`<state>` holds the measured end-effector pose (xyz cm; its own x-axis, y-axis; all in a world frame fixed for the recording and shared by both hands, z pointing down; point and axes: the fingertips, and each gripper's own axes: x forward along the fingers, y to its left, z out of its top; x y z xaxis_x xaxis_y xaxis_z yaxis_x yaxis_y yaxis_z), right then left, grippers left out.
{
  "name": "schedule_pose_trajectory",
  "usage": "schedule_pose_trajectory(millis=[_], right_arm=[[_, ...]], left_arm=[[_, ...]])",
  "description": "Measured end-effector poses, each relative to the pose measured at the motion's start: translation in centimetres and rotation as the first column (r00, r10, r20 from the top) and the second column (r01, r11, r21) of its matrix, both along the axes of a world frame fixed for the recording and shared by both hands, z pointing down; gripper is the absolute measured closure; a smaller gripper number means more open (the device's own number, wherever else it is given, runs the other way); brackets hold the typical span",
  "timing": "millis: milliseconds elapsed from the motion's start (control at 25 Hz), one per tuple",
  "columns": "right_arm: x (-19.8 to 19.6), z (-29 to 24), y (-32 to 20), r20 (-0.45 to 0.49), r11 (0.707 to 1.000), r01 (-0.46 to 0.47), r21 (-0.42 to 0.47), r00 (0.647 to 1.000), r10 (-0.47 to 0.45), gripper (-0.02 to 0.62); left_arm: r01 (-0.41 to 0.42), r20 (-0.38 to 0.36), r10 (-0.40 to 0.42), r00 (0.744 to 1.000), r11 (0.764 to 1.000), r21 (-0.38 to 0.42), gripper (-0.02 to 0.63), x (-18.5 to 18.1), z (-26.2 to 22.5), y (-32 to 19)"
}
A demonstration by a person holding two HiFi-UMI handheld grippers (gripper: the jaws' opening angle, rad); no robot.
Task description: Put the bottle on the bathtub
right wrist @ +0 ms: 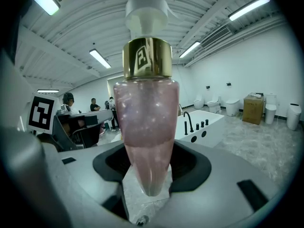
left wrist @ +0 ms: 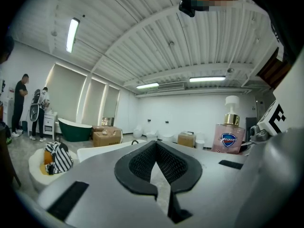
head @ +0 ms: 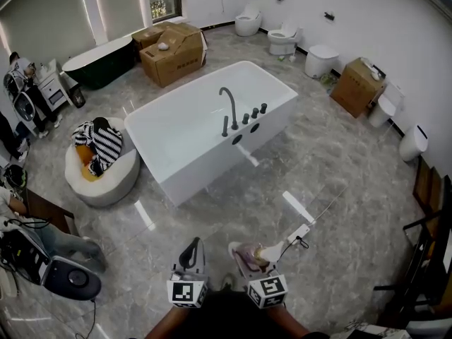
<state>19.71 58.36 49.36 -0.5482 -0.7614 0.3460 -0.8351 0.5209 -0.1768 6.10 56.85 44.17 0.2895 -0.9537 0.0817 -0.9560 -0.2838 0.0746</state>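
The pink bottle (right wrist: 147, 122), gold collar and white pump on top, stands upright, clamped between the jaws of the right gripper (right wrist: 147, 182), low in the head view at about 6 o'clock. The left gripper (left wrist: 156, 167) sits just beside it at its 9 o'clock, jaws pinched together on nothing. The white bathtub (head: 212, 129) with its dark faucet (head: 229, 108) lies well apart at 12 o'clock on the grey marble floor (head: 318, 161)

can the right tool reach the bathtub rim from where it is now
Probably not yet: the right tool, shut on the bottle, sits well short of the bathtub, with only floor between. Nothing seems to block the way.
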Motion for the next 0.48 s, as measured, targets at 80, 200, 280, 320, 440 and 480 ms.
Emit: schedule_pose_trajectory(millis=[80, 200, 280, 320, 440, 480], right_arm=[[0.7, 0.2, 0.0, 0.002, 1.0, 0.011, 0.005, 1.0, -0.011, 0.368], [1.8, 0.6, -0.5, 0.002, 1.0, 0.022, 0.005, 1.0, -0.022, 0.368], [2.3, 0.8, -1.1, -0.002, 1.0, 0.025, -0.004, 1.0, -0.025, 0.37], [2.6, 0.9, -1.3, -0.003, 1.0, 0.025, -0.008, 1.0, -0.025, 0.37], [2.9, 1.0, -2.0, -0.002, 1.0, 0.024, -0.01, 1.0, -0.024, 0.37], [2.9, 1.1, -2.2, -0.002, 1.0, 0.024, -0.009, 1.0, -0.024, 0.37]], left_arm=[[0.012, 0.0, -0.012, 1.0, 1.0, 0.004, 0.592, 0.7, 0.2, 0.1], [0.021, 0.007, -0.021, 1.0, 1.0, 0.004, 0.592, 1.7, 0.8, 0.2], [0.025, 0.011, -0.025, 1.0, 1.0, -0.004, 0.592, 2.1, 0.9, 0.0], [0.028, 0.009, -0.028, 1.0, 1.0, -0.011, 0.592, 2.3, 1.0, -0.1], [0.029, 0.013, -0.029, 0.999, 0.999, -0.02, 0.592, 2.6, 1.2, -0.7], [0.033, 0.009, -0.032, 0.999, 0.999, -0.025, 0.592, 2.6, 1.4, -0.9]])
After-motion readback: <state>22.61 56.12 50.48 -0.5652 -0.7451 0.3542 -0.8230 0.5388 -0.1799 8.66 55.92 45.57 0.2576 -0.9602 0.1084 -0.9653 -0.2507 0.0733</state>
